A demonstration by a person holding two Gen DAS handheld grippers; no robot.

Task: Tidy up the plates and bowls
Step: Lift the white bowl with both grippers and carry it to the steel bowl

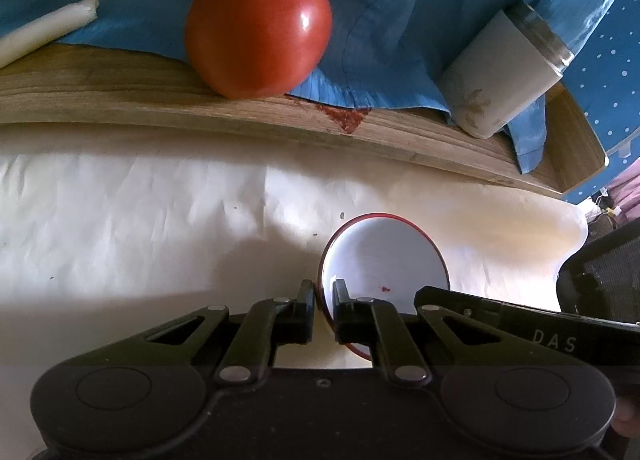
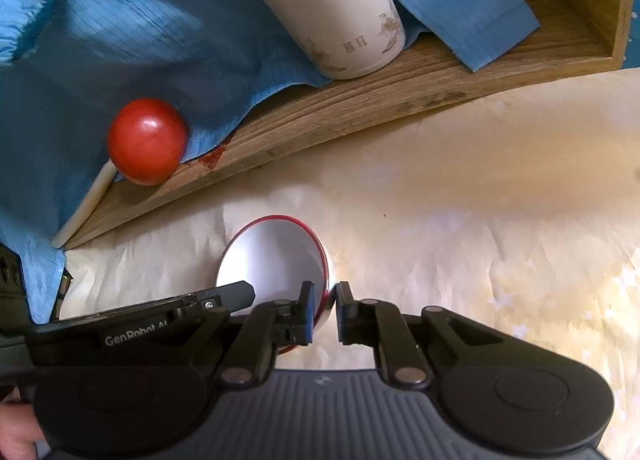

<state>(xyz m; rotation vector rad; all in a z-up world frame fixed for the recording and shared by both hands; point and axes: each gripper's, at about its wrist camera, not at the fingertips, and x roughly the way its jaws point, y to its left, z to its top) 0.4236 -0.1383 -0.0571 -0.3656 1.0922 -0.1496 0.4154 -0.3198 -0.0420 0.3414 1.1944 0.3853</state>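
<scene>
Because both grippers pinch opposite sides of its rim, the red-rimmed white bowl [image 1: 384,256] seems set for a two-handed lift, which should keep it from tipping. It sits upright on the pale crinkled paper [image 1: 160,212] covering the table, mouth facing up, and being round it has no long axis to speak of. A small red speck marks its inside. The left gripper [image 1: 323,300] has its jaws pressed onto the bowl's left rim, one finger inside and one outside; the right gripper [image 2: 323,300] clamps the right rim the same way. Just beyond the bowl runs a wooden tray [image 1: 240,112], partly draped with a blue cloth [image 1: 380,20]. On it rest a tomato [image 1: 258,28], a white stick-like object [image 1: 44,30] lying flat, and a white cup [image 2: 332,8] standing upright, all well apart from the bowl.
</scene>
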